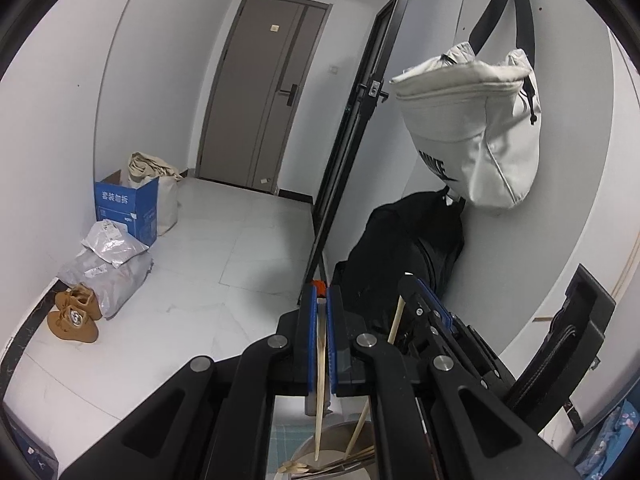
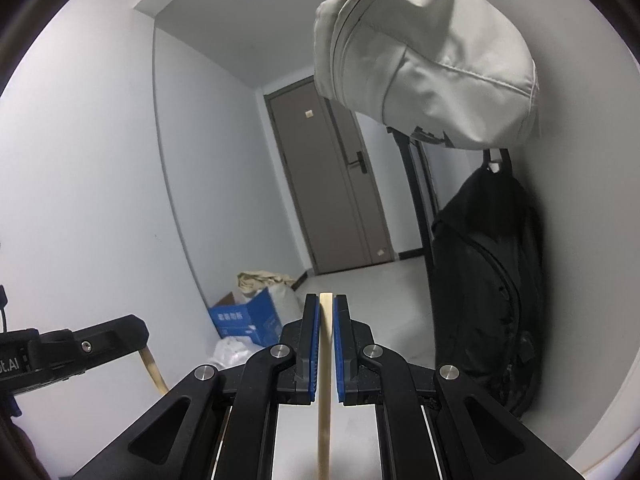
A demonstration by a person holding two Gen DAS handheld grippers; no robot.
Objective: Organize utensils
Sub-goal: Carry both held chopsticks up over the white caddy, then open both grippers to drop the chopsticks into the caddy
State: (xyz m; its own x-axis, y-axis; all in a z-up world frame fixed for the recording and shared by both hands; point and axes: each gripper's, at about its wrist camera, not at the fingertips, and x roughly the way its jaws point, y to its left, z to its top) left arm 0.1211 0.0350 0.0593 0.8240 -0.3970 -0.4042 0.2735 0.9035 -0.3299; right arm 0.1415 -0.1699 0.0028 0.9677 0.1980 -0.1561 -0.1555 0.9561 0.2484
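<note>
In the left wrist view my left gripper is shut on a pale wooden chopstick that runs down between its blue pads. Below it, at the bottom edge, a grey metal container holds several wooden utensils. My right gripper shows just to the right, with a second chopstick in it. In the right wrist view the right gripper is shut on that chopstick, which stands upright between the pads. The left gripper reaches in from the left edge, its chopstick hanging below it.
A white bag hangs on the wall at the right, above a black backpack. A grey door closes the far end of a tiled hallway. A blue box, grey parcels and brown shoes lie along the left wall.
</note>
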